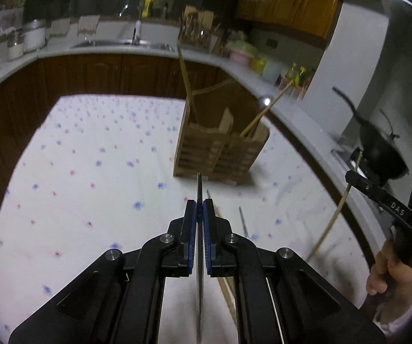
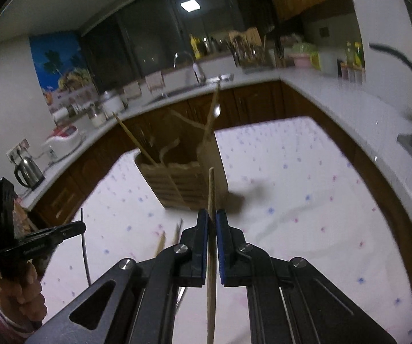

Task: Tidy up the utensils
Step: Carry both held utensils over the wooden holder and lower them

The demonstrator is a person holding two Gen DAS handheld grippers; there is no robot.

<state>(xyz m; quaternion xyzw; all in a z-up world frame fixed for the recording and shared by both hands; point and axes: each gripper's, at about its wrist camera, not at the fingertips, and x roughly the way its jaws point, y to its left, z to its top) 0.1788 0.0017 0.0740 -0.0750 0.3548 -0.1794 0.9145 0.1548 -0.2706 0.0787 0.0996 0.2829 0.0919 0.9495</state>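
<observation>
Left gripper (image 1: 200,210): my jaws are closed on a thin metal utensil (image 1: 199,258), seen edge-on; its kind I cannot tell.

Right gripper (image 2: 211,219): my jaws are closed on a wooden chopstick (image 2: 211,246), tip pointing ahead.

Reason for the hold: I judge each piece is gripped along its length so that the tip can be lowered into a slot.

Wooden holder (image 1: 220,152): it stands ahead of both grippers on the flowered tablecloth (image 1: 91,157), well apart from either tip, with a few sticks leaning inside already.

Loose utensils (image 1: 244,225): they lie on the cloth just right of my left gripper, below its level, not yet sorted.
</observation>
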